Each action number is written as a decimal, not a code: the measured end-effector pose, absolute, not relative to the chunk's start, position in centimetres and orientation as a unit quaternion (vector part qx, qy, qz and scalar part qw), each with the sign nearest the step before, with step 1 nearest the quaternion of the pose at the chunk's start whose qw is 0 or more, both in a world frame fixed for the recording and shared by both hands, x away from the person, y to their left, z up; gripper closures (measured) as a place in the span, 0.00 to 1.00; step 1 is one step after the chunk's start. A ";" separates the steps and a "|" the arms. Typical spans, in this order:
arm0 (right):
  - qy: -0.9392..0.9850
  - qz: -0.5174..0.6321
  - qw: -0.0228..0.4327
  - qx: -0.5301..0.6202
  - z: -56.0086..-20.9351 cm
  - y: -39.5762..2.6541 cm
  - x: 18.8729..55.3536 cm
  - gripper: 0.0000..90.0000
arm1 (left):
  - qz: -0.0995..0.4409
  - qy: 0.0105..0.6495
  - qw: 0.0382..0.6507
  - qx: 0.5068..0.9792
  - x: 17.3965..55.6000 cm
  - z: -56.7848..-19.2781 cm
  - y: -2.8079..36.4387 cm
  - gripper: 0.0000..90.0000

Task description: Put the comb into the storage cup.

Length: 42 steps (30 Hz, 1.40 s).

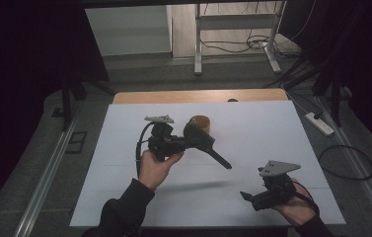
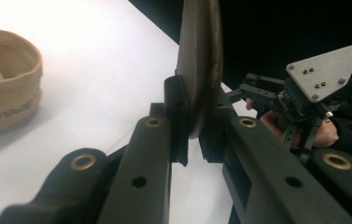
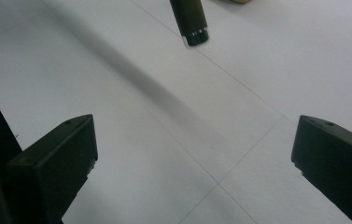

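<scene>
The left claw (image 1: 193,142) is pinching a dark pan (image 1: 198,134) by its rim, holding it clear of the white surface (image 1: 252,128). In the left gripper view the pan's edge stands almost upright between the two black jaws, which are pressed against it from both sides. The pan's long handle (image 1: 219,159) slants away from the left claw, down and toward the right claw, and ends in a narrow silver band; its tip hangs in the air above the surface, with a soft shadow lying on the white sheet beneath it.

Just beyond the left claw, behind the pan, a small tan bowl (image 1: 200,121) sits on the surface. In the left gripper view the bowl (image 2: 6,79) lies off to the left of the jaws, well apart from them, with something pale inside it.

The right claw (image 1: 247,196) is spread wide with nothing between its jaws. It is held low over the near right part of the surface, pointing toward the left claw. In the right gripper view the handle's banded end (image 3: 191,21) floats ahead of the open jaws, well apart from them, with bare white surface in between.
</scene>
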State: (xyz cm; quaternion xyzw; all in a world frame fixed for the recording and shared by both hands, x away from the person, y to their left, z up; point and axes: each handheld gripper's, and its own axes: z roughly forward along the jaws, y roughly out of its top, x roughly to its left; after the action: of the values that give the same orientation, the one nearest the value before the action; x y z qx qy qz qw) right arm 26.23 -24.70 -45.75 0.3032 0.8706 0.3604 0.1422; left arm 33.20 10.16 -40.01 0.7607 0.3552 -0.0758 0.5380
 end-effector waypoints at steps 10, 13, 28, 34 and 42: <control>0.869 0.358 0.141 0.310 -46.0 -25.8 26.0 0.00 | -0.057 0.360 0.544 0.756 33.4 -39.4 11.1 0.92; 0.868 0.359 0.136 0.314 -46.1 -26.3 25.9 0.00 | -0.053 0.362 0.546 0.754 33.5 -39.2 11.5 0.92; 0.855 0.365 0.138 0.341 -45.9 -27.9 25.3 0.00 | -0.032 0.373 0.544 0.751 34.6 -38.5 12.4 0.92; 0.853 0.362 0.143 0.348 -45.8 -28.5 25.0 0.00 | -0.021 0.378 0.544 0.749 35.0 -37.9 13.0 0.92; 0.847 0.358 0.151 0.364 -45.8 -29.4 24.6 0.00 | -0.009 0.385 0.542 0.747 35.6 -37.3 13.5 0.92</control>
State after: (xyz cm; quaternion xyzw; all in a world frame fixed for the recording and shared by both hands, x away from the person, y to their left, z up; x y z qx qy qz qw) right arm 24.62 -29.37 -45.76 0.3640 0.8465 0.3577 0.1514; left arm 35.62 13.55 -37.28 0.7472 0.3848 -0.0092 0.5418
